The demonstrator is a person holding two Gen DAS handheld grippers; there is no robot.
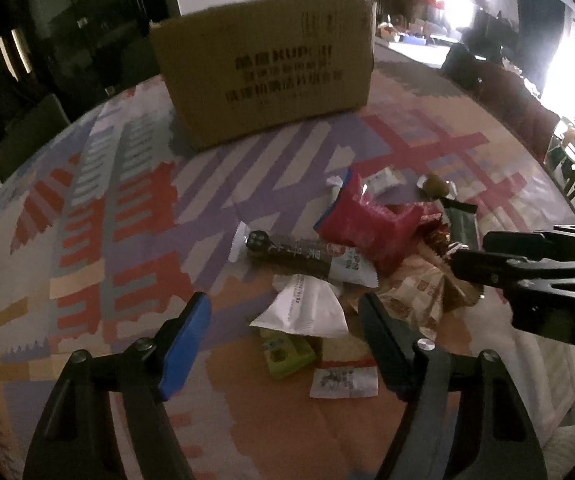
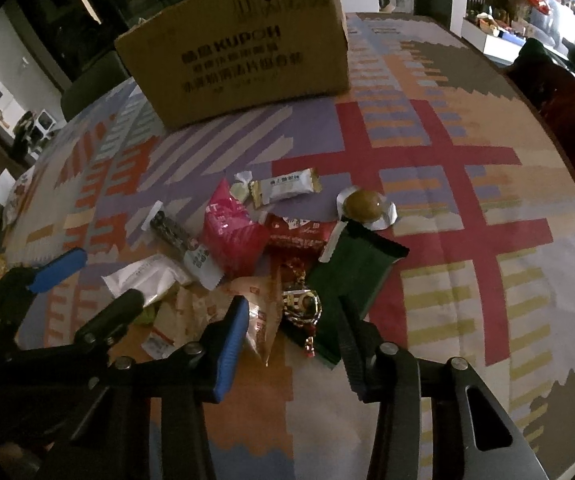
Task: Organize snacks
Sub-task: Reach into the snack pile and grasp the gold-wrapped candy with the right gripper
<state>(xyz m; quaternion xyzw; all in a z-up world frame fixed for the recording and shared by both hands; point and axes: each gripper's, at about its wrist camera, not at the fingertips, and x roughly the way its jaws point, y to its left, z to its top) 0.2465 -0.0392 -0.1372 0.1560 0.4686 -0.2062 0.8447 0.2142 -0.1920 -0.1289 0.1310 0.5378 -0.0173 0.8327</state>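
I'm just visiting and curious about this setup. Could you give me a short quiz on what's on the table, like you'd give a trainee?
1. True or false: the left tongs are shut on a snack.
2. Which lies nearest the cardboard box?
A. the dark green packet
B. the white wrapped bar
C. the gold and red candy
3. Fill in: the snacks lie on a patterned ____ in front of the box.

Key
1. False: both the left tongs and the right tongs are open and hold nothing.
2. B
3. tablecloth
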